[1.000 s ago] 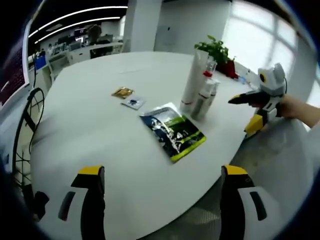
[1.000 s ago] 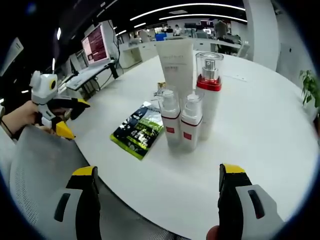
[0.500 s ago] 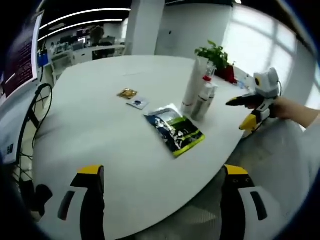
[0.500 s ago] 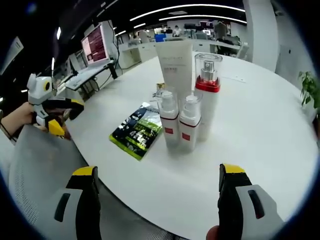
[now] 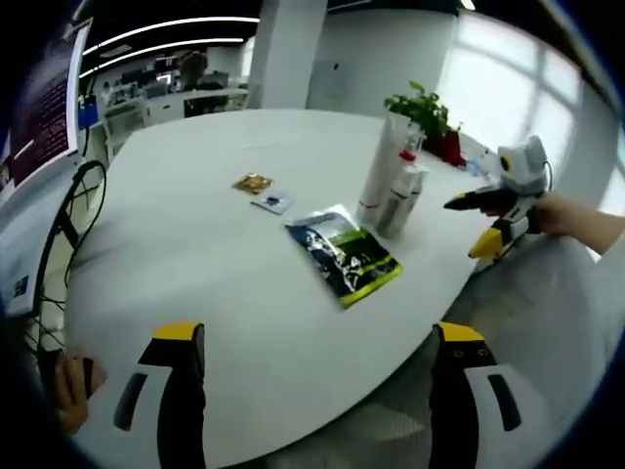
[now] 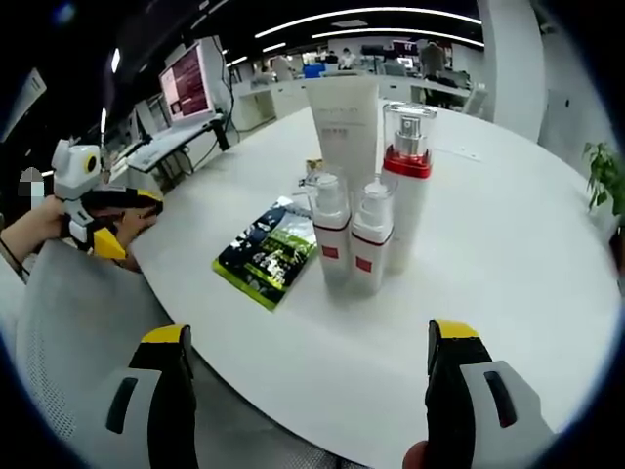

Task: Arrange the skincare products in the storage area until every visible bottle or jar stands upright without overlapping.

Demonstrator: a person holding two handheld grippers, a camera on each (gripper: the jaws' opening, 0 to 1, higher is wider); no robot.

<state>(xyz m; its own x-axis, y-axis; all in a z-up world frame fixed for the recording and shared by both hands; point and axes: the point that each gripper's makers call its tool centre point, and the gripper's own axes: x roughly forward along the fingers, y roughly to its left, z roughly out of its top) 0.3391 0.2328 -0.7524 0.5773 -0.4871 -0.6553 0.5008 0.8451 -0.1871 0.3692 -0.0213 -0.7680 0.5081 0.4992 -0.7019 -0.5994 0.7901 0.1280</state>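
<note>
On the white round table [image 6: 508,254] stand a tall white tube [image 6: 342,122], a tall pump bottle with a red collar [image 6: 407,181] and two small white bottles with red labels [image 6: 331,230] [image 6: 371,237], all upright and close together. In the left gripper view the same group [image 5: 393,181] stands at the table's far right. A dark green sachet [image 6: 271,251] [image 5: 343,256] lies flat beside them. My left gripper [image 5: 317,401] is open, back from the table's near edge. My right gripper [image 6: 305,391] is open too, short of the bottles.
Two small packets [image 5: 253,183] [image 5: 272,202] lie further in on the table. A potted plant [image 5: 422,103] stands behind the bottles. A grey mesh chair back [image 6: 78,322] is at the table's edge. A black chair [image 5: 59,230] stands at the left. Office desks fill the background.
Both views have shifted slightly with the hands. The other gripper, seen in each view, has drifted a little. The products on the table have not moved.
</note>
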